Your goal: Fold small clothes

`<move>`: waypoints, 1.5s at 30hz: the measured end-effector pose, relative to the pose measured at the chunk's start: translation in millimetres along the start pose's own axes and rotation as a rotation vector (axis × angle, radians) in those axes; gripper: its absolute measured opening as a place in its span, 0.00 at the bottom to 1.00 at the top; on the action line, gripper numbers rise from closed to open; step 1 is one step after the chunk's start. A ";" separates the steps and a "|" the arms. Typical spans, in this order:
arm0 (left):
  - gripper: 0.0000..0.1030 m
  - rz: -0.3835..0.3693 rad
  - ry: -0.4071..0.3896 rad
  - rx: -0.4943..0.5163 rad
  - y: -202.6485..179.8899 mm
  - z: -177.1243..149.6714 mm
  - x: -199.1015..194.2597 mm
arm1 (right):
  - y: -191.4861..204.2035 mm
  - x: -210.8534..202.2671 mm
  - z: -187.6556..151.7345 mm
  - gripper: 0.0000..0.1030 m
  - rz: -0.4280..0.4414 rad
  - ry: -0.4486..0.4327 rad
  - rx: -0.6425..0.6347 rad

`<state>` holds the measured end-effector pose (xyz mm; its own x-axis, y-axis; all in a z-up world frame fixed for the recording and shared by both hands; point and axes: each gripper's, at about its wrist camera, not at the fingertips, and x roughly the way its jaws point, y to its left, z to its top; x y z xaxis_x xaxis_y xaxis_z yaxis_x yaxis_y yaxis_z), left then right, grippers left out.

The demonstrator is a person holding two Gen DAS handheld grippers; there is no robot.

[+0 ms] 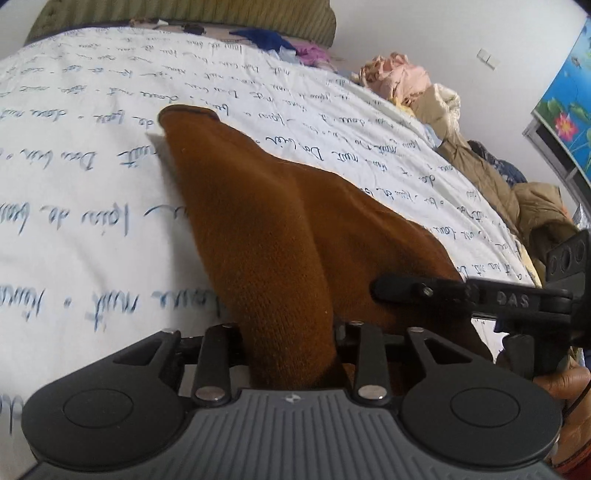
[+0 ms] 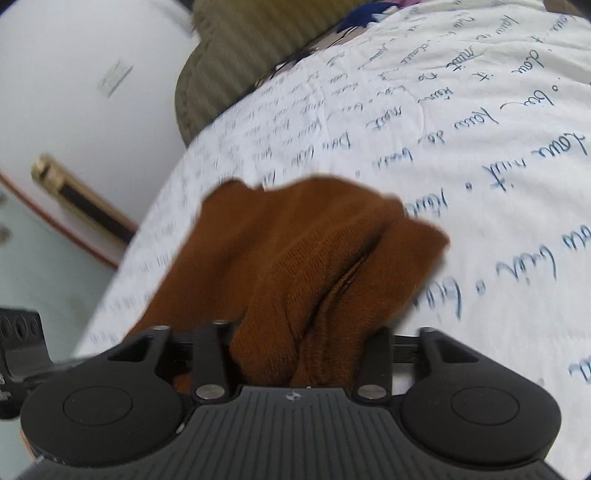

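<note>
A rust-brown knit garment lies on the white quilt with blue handwriting print. Its near end is bunched up between the finger links of my left gripper, and its far tip rests on the quilt. The cloth covers the fingertips, so the pads are hidden. In the right wrist view the same garment sits in folds between the jaws of my right gripper, again over the fingertips. The right gripper's black body shows close beside the left one.
A pile of pink, cream and tan clothes runs along the bed's right side. An olive ribbed headboard and a blue garment are at the far end. The bed edge, pale floor and white wall are at left.
</note>
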<state>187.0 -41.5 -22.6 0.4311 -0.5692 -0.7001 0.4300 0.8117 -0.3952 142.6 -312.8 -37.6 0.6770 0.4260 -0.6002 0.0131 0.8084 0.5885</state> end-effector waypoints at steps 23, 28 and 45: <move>0.22 0.117 -0.101 -0.114 7.7 -88.2 -67.2 | -17.6 -67.9 -100.4 0.33 0.023 -0.138 0.003; 0.61 0.302 -0.157 -0.074 -14.7 -102.5 -77.2 | 24.3 -85.5 -122.3 0.76 -0.164 -0.249 -0.159; 0.67 0.507 -0.140 -0.079 -8.6 -111.1 -97.2 | 31.2 -83.5 -146.6 0.99 -0.257 -0.246 -0.266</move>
<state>53.3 21.4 -17.3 0.6735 -0.1108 -0.7308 0.0813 0.9938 -0.0757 -21.4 -263.6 -48.5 0.8319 0.1136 -0.5431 0.0365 0.9655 0.2579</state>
